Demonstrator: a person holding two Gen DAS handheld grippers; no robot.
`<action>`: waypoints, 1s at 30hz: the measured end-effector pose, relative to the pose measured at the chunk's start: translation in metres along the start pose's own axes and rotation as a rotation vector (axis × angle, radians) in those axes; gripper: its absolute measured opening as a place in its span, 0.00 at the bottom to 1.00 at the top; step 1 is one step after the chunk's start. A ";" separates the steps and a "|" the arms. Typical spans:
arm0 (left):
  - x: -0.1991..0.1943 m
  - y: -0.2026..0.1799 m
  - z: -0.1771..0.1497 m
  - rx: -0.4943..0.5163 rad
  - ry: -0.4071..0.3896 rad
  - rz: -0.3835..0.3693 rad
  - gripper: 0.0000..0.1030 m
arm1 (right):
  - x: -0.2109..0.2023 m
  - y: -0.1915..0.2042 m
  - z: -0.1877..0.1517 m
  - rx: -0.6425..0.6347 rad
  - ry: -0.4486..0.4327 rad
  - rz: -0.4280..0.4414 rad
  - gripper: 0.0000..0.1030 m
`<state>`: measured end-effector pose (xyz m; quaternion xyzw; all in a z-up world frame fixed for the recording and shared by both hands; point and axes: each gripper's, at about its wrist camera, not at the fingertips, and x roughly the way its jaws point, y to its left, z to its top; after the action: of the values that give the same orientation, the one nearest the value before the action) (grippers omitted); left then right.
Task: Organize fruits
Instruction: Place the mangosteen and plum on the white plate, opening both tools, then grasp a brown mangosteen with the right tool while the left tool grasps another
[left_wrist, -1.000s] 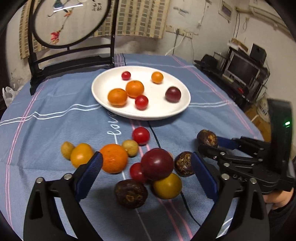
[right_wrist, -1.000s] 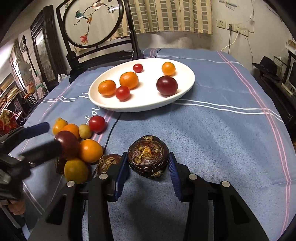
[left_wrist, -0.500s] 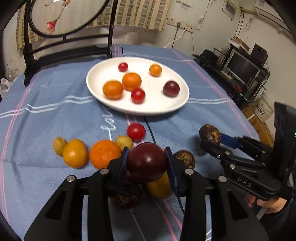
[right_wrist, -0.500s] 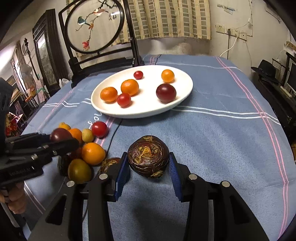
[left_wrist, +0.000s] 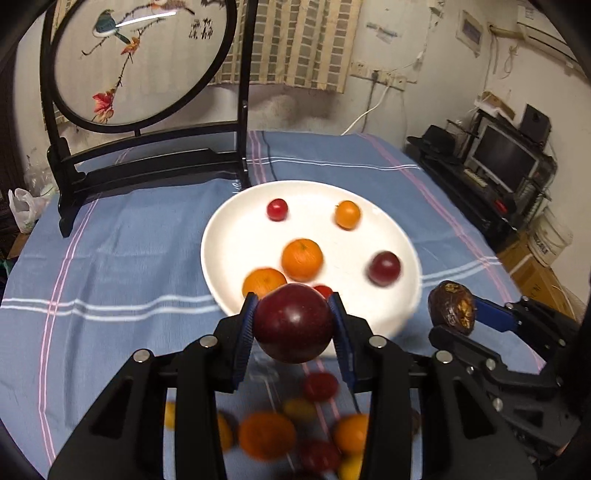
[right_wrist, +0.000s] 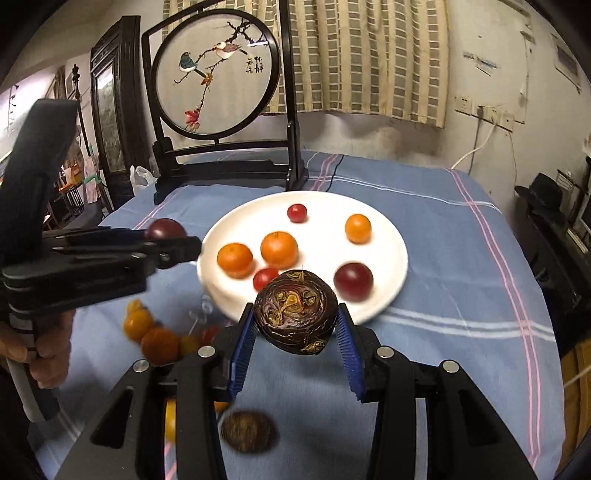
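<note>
While each of the 2 claws carries 1 fruit, 6 more lie on the white plate (left_wrist: 229, 236). The left claw (left_wrist: 293, 325) is clamped on a dark red plum (left_wrist: 293, 323), smooth and glossy, raised above the plate's near rim at 6 o'clock. The right claw (right_wrist: 295, 325) grips a wrinkled brown passion fruit (right_wrist: 295, 312), its dark skin mottled with yellowish patches, lifted clear of the cloth at the plate's 6 o'clock edge in its own view.

On the plate: 2 oranges (right_wrist: 279, 249) side by side left of centre, 1 smaller orange fruit (right_wrist: 357, 228) at 1 o'clock, 2 small red tomatoes, 1 (right_wrist: 297, 213) at 12 o'clock and 1 at 6 o'clock, and 1 second plum (right_wrist: 352, 280) at 4 o'clock.

Below the claws a blurred cluster of orange, yellow and red fruit rests on the blue striped cloth (right_wrist: 443, 258) covering the counter; its count cannot be told. 1 more brown passion fruit (right_wrist: 248, 431) lies apart, under the right claw.

At 12 o'clock stands 1 round bird screen (right_wrist: 216, 72).
</note>
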<state>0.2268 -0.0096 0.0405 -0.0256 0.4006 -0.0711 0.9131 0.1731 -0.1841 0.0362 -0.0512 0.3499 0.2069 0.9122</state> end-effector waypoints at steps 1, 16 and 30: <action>0.007 0.001 0.003 -0.002 0.007 0.010 0.37 | 0.008 0.000 0.003 0.004 0.009 0.005 0.42; 0.077 0.014 0.028 -0.069 0.053 0.032 0.40 | 0.075 -0.020 0.001 0.145 0.120 0.041 0.46; 0.011 0.021 -0.002 -0.107 -0.038 0.020 0.81 | 0.047 -0.025 -0.005 0.164 0.091 0.053 0.59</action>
<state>0.2354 0.0095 0.0289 -0.0717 0.3868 -0.0396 0.9185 0.2116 -0.1919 0.0004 0.0237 0.4082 0.1989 0.8907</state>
